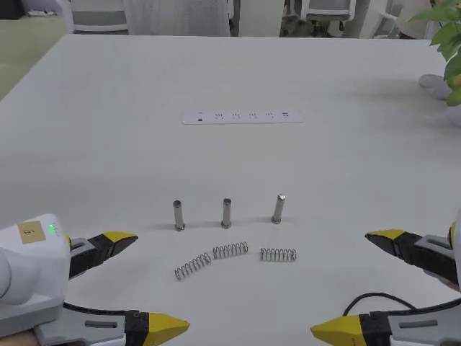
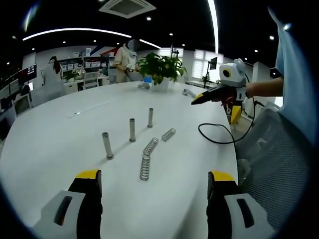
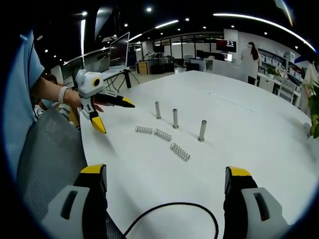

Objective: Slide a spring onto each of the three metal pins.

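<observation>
Left gripper (image 1: 142, 283): lower left of the head view; jaws spread wide, nothing between them, yellow tips over the table (image 1: 108, 108).
Left pin (image 1: 178, 215): centre of the frame, left end of the row; upright, shaft bare.
Left spring (image 1: 192, 265): lying flat below the left pin, slanted up to the right, apart from the pin.
Middle pin (image 1: 226, 213): upright between the other two, shaft bare.
Middle spring (image 1: 230, 250): flat just below the middle pin; its left end is close to the left spring, contact cannot be told.
Right pin (image 1: 278, 208): standing, tilted slightly right, shaft bare.
Right spring (image 1: 278, 254): flat, level, below the right pin.
Socket strip (image 1: 241, 117): upper centre, well beyond the pins.
Cable (image 1: 367, 298): black loop, lower right.
Right gripper (image 1: 351, 283): lower right; jaws spread wide, holding nothing.
Plant (image 1: 450, 36): upper right edge.
</observation>
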A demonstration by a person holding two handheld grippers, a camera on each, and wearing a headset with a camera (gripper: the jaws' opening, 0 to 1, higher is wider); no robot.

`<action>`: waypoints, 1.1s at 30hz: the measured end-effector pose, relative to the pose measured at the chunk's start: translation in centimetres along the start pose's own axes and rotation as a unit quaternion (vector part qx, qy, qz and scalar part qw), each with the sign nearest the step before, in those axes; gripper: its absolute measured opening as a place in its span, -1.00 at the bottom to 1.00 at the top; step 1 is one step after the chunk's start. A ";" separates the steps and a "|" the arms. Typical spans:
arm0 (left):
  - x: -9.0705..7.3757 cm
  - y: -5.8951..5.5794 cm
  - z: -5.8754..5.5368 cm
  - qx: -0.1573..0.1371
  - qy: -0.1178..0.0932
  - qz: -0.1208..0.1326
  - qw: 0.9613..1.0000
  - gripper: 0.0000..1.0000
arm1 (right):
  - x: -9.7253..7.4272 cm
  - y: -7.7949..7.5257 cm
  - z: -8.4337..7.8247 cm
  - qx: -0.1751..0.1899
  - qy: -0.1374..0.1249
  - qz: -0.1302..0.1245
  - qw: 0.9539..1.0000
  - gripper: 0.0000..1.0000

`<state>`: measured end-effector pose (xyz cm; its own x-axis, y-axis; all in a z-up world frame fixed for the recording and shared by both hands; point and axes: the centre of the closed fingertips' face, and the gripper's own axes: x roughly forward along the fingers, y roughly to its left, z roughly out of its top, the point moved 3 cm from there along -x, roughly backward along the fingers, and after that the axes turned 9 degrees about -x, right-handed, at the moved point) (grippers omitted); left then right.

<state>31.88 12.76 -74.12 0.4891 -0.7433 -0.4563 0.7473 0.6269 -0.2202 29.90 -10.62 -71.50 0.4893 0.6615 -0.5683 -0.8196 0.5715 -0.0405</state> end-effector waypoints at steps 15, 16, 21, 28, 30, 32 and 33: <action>1.7 1.2 -0.3 0.013 0.010 0.014 1.000 0.31 | -0.1 -0.3 -0.4 0.005 0.003 -0.001 1.000 0.94; 1.8 1.2 -0.3 0.010 0.011 0.013 1.000 0.27 | -0.2 -0.3 -0.5 0.005 0.003 -0.001 1.000 0.94; 2.3 1.4 -0.3 0.013 0.009 0.015 1.000 0.03 | -0.2 -0.3 -0.6 0.008 0.004 -0.002 1.000 0.93; 3.2 1.8 -0.6 0.014 0.015 0.021 1.000 -0.21 | -0.3 -0.2 -0.7 0.011 0.005 -0.002 1.000 0.93; 3.3 1.9 -0.7 0.012 0.015 0.022 1.000 -0.26 | -0.3 -0.2 -0.7 0.012 0.005 -0.003 1.000 0.93; 3.5 1.9 -0.7 0.015 0.013 0.024 1.000 -0.35 | -0.3 -0.2 -0.7 0.012 0.005 -0.003 1.000 0.93; 3.6 2.0 -0.8 0.015 0.014 0.025 0.999 -0.38 | -0.4 -0.2 -0.7 0.013 0.005 -0.003 1.000 0.93</action>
<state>34.78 11.49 -76.89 0.5126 -0.7046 -0.4907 0.7358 0.6550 -0.1718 29.67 -11.33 -71.89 0.4915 0.6530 -0.5762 -0.8085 0.5881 -0.0232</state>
